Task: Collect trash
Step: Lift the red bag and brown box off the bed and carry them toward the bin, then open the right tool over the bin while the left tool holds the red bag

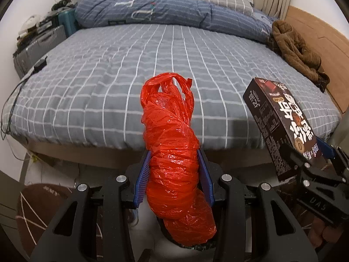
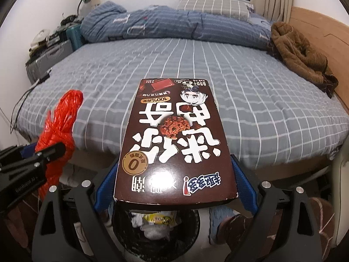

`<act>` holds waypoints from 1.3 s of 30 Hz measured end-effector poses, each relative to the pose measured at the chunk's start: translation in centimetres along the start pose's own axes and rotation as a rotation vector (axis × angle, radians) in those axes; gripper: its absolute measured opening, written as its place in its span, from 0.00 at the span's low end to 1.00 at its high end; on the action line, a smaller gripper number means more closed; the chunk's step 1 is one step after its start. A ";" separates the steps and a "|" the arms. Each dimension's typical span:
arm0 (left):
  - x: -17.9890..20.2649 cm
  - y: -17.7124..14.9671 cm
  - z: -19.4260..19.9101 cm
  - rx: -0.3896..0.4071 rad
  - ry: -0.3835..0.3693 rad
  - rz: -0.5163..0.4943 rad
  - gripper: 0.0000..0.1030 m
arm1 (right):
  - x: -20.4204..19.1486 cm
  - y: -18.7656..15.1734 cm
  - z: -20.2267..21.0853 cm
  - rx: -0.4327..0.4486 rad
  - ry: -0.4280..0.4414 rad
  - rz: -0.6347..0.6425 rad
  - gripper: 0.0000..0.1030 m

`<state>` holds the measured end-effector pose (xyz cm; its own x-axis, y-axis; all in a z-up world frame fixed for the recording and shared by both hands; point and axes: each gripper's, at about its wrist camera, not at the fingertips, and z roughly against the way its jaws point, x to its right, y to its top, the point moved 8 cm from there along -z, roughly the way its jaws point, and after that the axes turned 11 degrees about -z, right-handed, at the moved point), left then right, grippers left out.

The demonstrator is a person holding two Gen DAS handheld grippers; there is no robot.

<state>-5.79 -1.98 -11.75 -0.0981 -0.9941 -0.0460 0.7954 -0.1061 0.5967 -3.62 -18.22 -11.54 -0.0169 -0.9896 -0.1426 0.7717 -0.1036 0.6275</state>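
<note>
Since both pieces of trash are already up off the bed point(image 1: 174, 69) and hanging over the bin, the handling question is mostly about how each one behaves in the grip. The left hand-held gripper point(image 1: 174, 174) is clamped around the middle of a scrunched red plastic bag point(image 1: 172, 144), blue pads pressing into both sides, with the knotted handles sticking out ahead and the fat end drooping down toward the camera. That thing looks feather-light, crinkly and totally squashy, so I'd guess it just deforms wherever you pinch it, and being slick film it could creep out of the pads if the squeeze eases; the bunched middle seems like the right spot since there's enough bulk there to bite on. The right hand-held gripper point(image 2: 174, 181) is clenched on a dark brown cookie box point(image 2: 174, 135), pads on the two long edges near its back end, most of the box poking forward. Thin cardboard, probably empty and light, stiff-ish along its length, but the side walls would likely buckle if squeezed hard. Right below it sits the trash bin point(image 2: 196, 229) with wrappers already inside, so both items look about ready to drop.
</note>
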 end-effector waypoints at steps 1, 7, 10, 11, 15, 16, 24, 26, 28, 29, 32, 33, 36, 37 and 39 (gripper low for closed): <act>0.1 -0.4 -0.2 -0.013 -0.004 0.000 0.40 | 0.0 -0.3 -0.1 -0.009 0.001 0.000 0.85; 0.7 -2.5 -1.0 -0.070 -0.030 -0.004 0.40 | -0.1 -3.1 -0.6 -0.086 0.007 0.010 0.85; 1.0 -3.7 -1.7 -0.111 -0.047 -0.002 0.40 | -0.2 -4.9 -1.1 -0.136 0.012 0.016 0.85; 1.0 -4.3 -2.0 -0.126 -0.048 -0.004 0.40 | -0.2 -5.4 -1.3 -0.148 0.013 0.019 0.85; 1.3 -5.9 -3.2 -0.177 -0.065 0.002 0.40 | 0.0 -7.4 -2.7 -0.207 0.011 0.018 0.85; 1.3 -6.4 -3.7 -0.192 -0.068 0.003 0.40 | 0.1 -8.1 -3.3 -0.234 0.014 0.015 0.85; 1.3 -9.8 -7.6 -0.304 -0.081 0.001 0.40 | -0.2 -11.4 -6.5 -0.362 0.013 0.032 0.85; 1.0 -10.3 -8.6 -0.326 -0.078 0.002 0.40 | -0.3 -12.0 -7.4 -0.393 0.013 0.029 0.85; 0.9 -10.6 -9.3 -0.341 -0.074 0.005 0.40 | -0.4 -12.6 -8.3 -0.422 0.011 0.028 0.85; 0.7 -10.8 -9.5 -0.344 -0.075 0.008 0.40 | -0.5 -12.8 -8.6 -0.430 0.012 0.029 0.85; 0.7 -11.1 -10.1 -0.357 -0.079 0.015 0.40 | -0.7 -13.7 -9.9 -0.463 0.003 0.035 0.85; 0.8 -11.3 -10.3 -0.361 -0.079 0.015 0.40 | -0.8 -13.9 -10.3 -0.474 0.005 0.033 0.85; 0.7 -11.4 -10.8 -0.373 -0.088 0.022 0.40 | -1.4 -14.1 -11.1 -0.486 0.007 0.041 0.85; 0.7 -11.4 -11.1 -0.377 -0.091 0.025 0.40 | -1.5 -14.2 -11.3 -0.492 0.008 0.044 0.85; 0.6 -11.4 -11.4 -0.381 -0.094 0.029 0.40 | -2.0 -14.4 -11.8 -0.500 0.013 0.050 0.86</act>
<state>-8.11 -1.67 -27.70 -0.1131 -0.9923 0.0504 0.9618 -0.0966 0.2561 -7.24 -13.58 -29.32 0.0334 -0.9905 -0.1336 0.9817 0.0074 0.1901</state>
